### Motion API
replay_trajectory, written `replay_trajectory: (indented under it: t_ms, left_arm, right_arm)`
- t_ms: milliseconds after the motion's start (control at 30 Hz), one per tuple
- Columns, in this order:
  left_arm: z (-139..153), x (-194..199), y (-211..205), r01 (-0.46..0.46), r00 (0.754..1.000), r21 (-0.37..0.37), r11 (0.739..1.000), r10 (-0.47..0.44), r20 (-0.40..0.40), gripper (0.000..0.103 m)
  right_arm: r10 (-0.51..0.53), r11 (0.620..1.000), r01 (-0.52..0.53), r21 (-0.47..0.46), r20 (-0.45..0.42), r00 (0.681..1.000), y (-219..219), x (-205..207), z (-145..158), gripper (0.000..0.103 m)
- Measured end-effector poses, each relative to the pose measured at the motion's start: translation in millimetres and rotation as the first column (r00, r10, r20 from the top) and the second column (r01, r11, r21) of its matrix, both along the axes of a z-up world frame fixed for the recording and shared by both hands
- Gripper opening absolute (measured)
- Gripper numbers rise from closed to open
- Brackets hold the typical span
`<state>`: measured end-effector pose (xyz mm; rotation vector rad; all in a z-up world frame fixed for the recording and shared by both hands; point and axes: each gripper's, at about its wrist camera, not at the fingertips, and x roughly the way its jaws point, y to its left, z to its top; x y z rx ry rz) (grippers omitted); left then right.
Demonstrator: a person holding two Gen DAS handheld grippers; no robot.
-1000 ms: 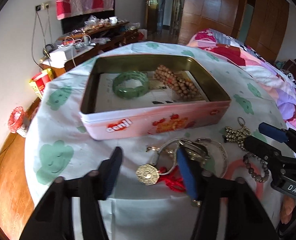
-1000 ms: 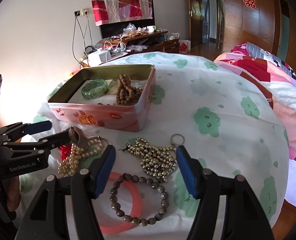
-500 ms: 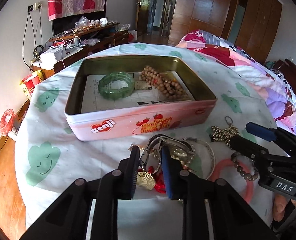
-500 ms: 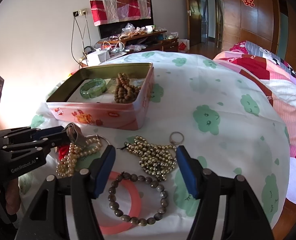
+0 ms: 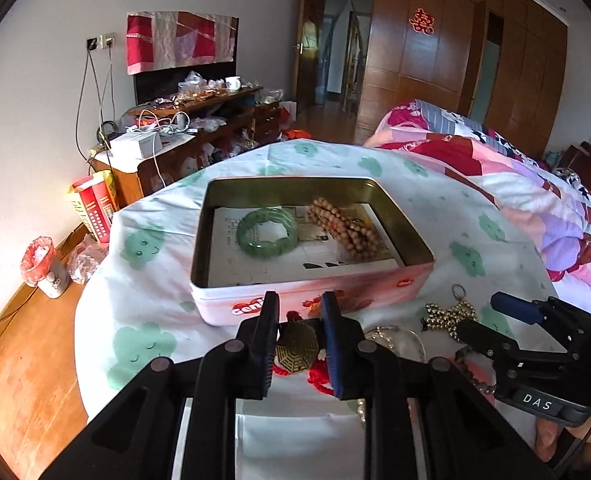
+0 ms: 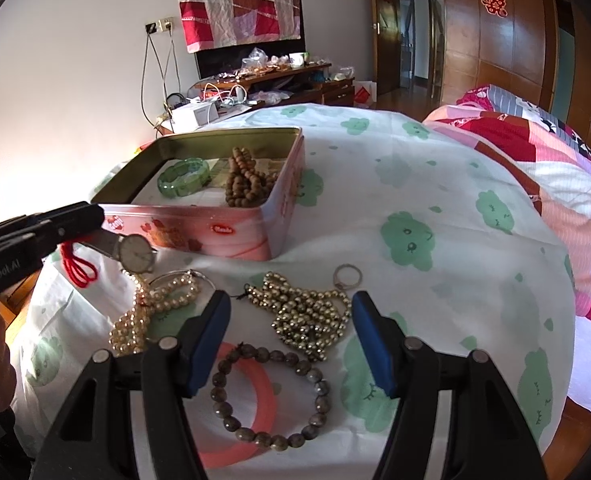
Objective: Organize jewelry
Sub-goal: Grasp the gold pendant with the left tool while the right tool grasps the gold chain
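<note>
My left gripper [image 5: 297,320] is shut on a wristwatch [image 6: 135,254], which hangs from its tip just in front of the pink tin [image 6: 215,224]. A red cord [image 6: 79,268] dangles from the same grip, and a brass octagonal pendant [image 5: 297,354] shows between the fingers. The tin [image 5: 315,304] holds a green bangle [image 5: 267,232] and wooden beads [image 5: 347,228]. My right gripper [image 6: 291,320] stands open above a gold bead string [image 6: 307,312], touching nothing. A pearl necklace [image 6: 151,304], a dark bead bracelet [image 6: 322,392] and a pink ring [image 6: 265,396] lie on the cloth.
The round table wears a white cloth with green clouds [image 6: 407,236]. A bed with a patchwork quilt [image 5: 495,168] borders the right side. A cluttered wooden cabinet [image 5: 199,120] stands behind, and a red-lined bin [image 5: 43,268] is on the floor at left.
The left gripper's jaws closed around the watch and pendant pile, then rose, lifting the watch off the cloth. The right gripper kept still and open.
</note>
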<state>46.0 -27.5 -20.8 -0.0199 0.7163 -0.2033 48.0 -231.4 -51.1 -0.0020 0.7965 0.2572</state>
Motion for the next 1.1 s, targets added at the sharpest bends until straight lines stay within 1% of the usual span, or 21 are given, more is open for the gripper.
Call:
replay_trajectory:
  t_ms: [300, 400, 467, 567, 633, 700, 733, 767, 833, 900, 933, 967, 1100]
  left_arm:
    - [0.5, -3.4, 5.0, -0.007, 1.000, -0.012, 1.000, 0.007, 0.001, 0.021]
    - [-1.4, -3.3, 6.2, -0.009, 1.000, -0.015, 1.000, 0.009, -0.007, 0.021]
    - [-4.6, -2.3, 5.9, -0.007, 1.000, -0.015, 1.000, 0.007, -0.013, 0.021]
    - [-7.2, -2.3, 5.3, -0.003, 1.000, -0.019, 1.000, 0.003, -0.019, 0.021]
    - [-8.0, -1.2, 4.2, 0.000, 1.000, -0.019, 1.000, 0.000, -0.022, 0.021]
    - [-8.5, -0.9, 3.6, 0.005, 1.000, -0.019, 1.000, -0.006, -0.022, 0.021]
    - [-8.8, -0.9, 3.3, 0.007, 1.000, -0.019, 1.000, -0.008, -0.023, 0.021]
    - [-9.2, -1.0, 3.3, 0.010, 1.000, -0.019, 1.000, -0.011, -0.024, 0.021]
    - [-9.5, -0.7, 2.8, 0.014, 1.000, -0.019, 1.000, -0.015, -0.024, 0.021]
    - [-9.7, -0.3, 3.0, 0.016, 1.000, -0.025, 1.000, -0.017, -0.026, 0.021]
    - [-9.4, -0.1, 3.1, 0.017, 0.999, -0.028, 0.999, -0.017, -0.027, 0.021]
    - [-8.7, -0.5, 3.6, 0.016, 1.000, -0.032, 0.999, -0.017, -0.026, 0.021]
    - [-2.3, -1.2, 6.2, 0.012, 1.000, -0.045, 0.999, -0.013, -0.013, 0.021]
  right_arm:
    - [0.001, 1.000, -0.001, -0.002, -0.007, 1.000, -5.0, -2.4, 3.3, 0.066]
    - [0.006, 1.000, -0.006, -0.005, -0.008, 1.000, -5.6, -4.8, 2.9, 0.064]
    - [0.010, 1.000, -0.010, 0.000, -0.021, 1.000, -6.4, -4.0, 0.9, 0.054]
    - [0.022, 1.000, -0.022, -0.004, -0.047, 0.999, -3.4, 1.1, -2.5, 0.046]
    - [0.034, 0.999, -0.035, -0.012, -0.042, 0.999, 1.1, 3.6, -0.4, 0.043]
    - [0.046, 0.999, -0.047, -0.023, -0.043, 0.998, 6.0, 5.9, 0.3, 0.039]
    - [0.051, 0.998, -0.053, -0.042, -0.058, 0.997, 9.3, 9.2, -1.8, 0.032]
    - [0.051, 0.997, -0.055, -0.048, -0.068, 0.996, 10.5, 10.9, -3.9, 0.028]
    - [0.057, 0.995, -0.065, -0.073, -0.108, 0.993, 13.4, 14.7, -12.8, 0.027]
    - [0.066, 0.992, -0.076, -0.101, -0.099, 0.993, 16.4, 12.4, -13.6, 0.017]
    - [0.076, 0.993, -0.086, -0.086, -0.111, 0.991, 16.0, 12.5, -14.1, 0.013]
    - [0.077, 0.994, -0.085, -0.064, -0.112, 0.991, 13.6, 11.4, -13.2, 0.013]
    - [0.077, 0.995, -0.082, -0.056, -0.079, 0.994, 12.2, 5.4, -5.9, 0.012]
